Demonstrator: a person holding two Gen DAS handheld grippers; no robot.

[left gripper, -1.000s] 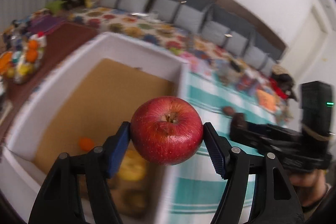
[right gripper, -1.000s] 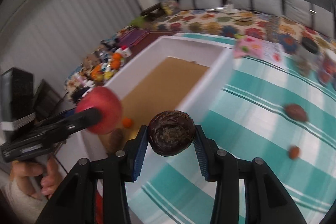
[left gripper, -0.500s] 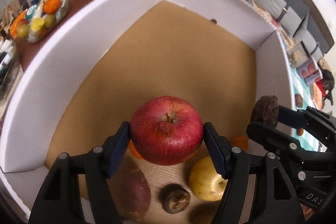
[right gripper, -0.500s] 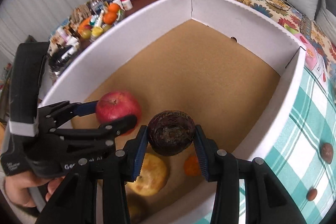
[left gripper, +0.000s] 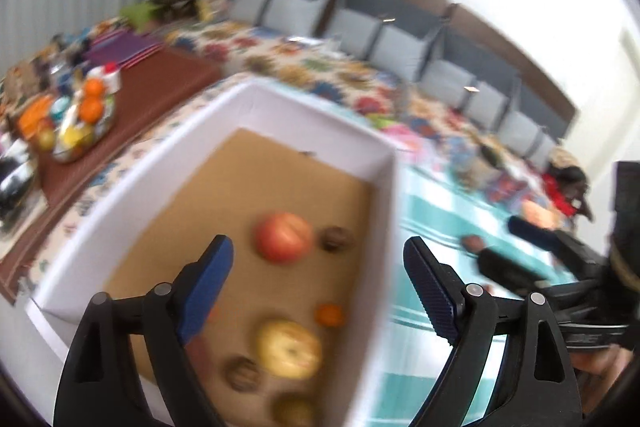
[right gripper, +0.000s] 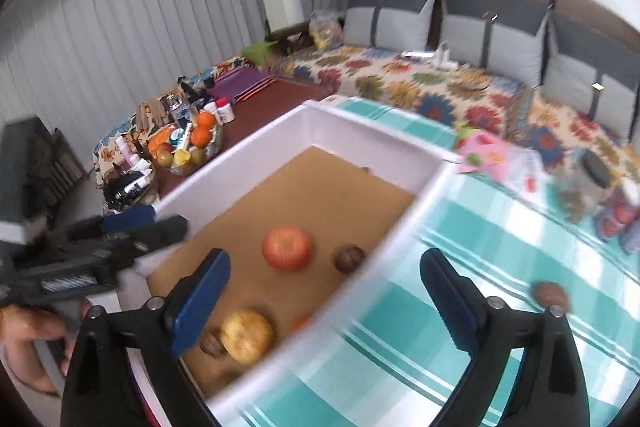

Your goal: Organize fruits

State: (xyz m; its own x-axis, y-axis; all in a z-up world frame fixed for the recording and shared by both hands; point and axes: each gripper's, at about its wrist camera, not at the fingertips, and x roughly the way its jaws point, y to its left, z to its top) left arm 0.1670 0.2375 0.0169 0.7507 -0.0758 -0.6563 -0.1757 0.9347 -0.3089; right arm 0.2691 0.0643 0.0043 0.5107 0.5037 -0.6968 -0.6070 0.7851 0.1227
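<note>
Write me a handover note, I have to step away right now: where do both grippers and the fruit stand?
Left gripper: open, empty, above the box.
Right gripper: open, empty, over the box's near edge.
In the box: red apple, dark fruit beside it, yellow apple, small orange, more dark fruit near the front.
Left to do: a brown fruit lies on the teal cloth; box it, then check the cloth for more.
</note>
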